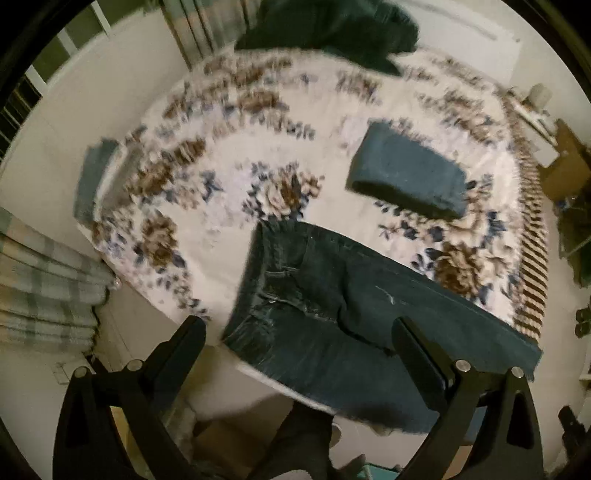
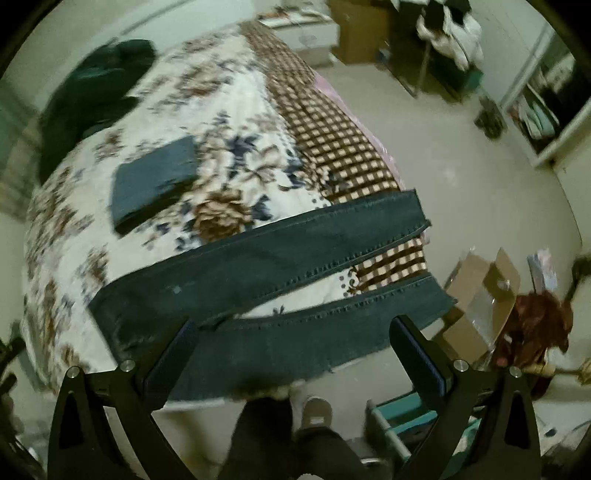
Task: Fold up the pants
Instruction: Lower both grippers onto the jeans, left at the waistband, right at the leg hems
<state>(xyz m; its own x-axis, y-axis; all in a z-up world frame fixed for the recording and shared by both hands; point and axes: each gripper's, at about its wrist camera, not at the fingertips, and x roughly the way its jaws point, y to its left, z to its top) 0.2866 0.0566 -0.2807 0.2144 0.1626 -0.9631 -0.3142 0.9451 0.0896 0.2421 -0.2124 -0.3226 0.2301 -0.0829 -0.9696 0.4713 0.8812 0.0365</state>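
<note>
One pair of jeans (image 1: 332, 291) spread flat at the near edge of the bed (image 1: 221, 192), legs parted; one folded pair (image 1: 406, 173) beyond the jeans, one dark heap (image 1: 332, 29) farther off. Two grippers, left (image 1: 299, 339) and right (image 2: 291, 339), both spread wide, empty, poised above the jeans.
</note>
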